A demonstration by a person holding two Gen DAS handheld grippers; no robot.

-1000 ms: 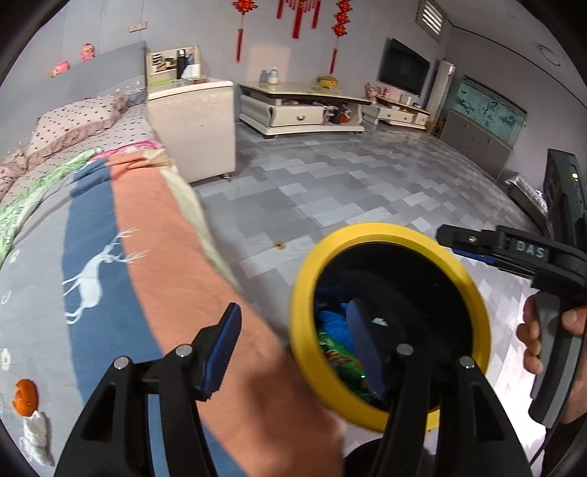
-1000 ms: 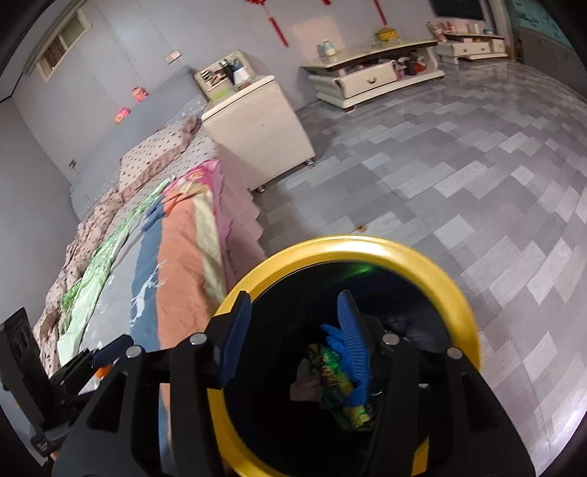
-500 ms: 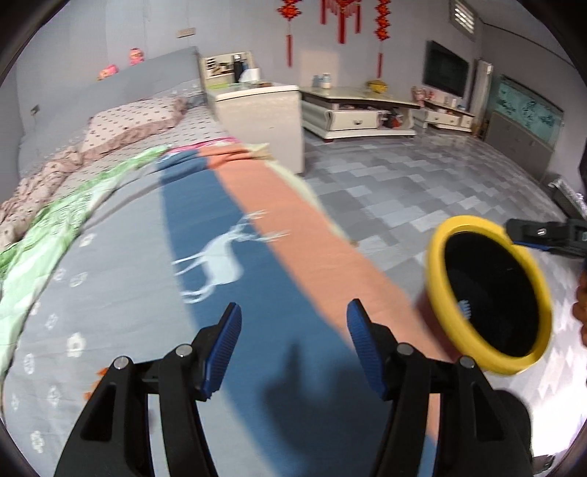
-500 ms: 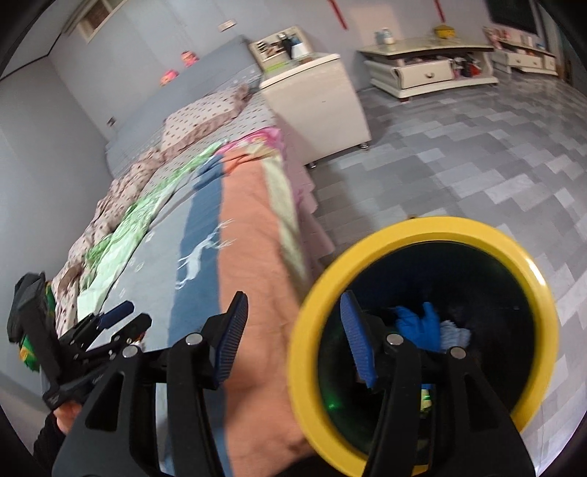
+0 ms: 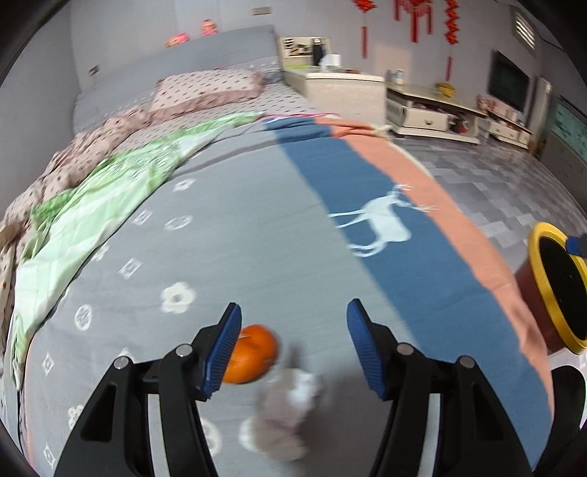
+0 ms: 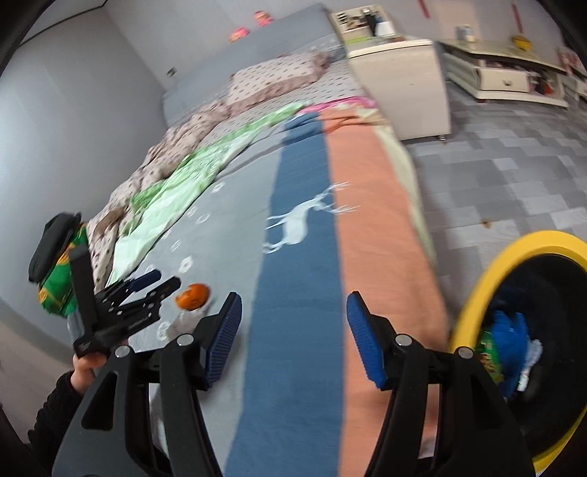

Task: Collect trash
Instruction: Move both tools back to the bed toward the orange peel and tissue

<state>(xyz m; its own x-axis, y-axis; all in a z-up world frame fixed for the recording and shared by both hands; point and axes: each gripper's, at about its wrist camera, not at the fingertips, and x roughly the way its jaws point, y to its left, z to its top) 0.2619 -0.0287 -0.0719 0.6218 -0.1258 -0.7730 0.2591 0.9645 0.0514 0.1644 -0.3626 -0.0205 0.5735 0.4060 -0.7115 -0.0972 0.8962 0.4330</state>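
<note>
Left tool (image 5: 293, 348): you held it spread and empty above the orange peel (image 5: 251, 354) and crumpled tissue (image 5: 290, 400) on the bed (image 5: 234, 235)
Right tool (image 6: 293, 339): its jaws had just been opening, nothing between them
Advice: centre the peel, then descend

Under and ahead of the tongs spreads a bed (image 5: 238, 227) with a grey, blue and orange cover, a green quilt (image 5: 99, 205) to their left and a dotted pillow (image 5: 205, 88) far ahead. Right of them lies grey tiled floor (image 5: 513, 190); beyond it stand a white cabinet (image 5: 341, 88), a low TV stand (image 5: 433, 113) and grey walls (image 6: 73, 110) with red hangings (image 5: 414, 14).
</note>
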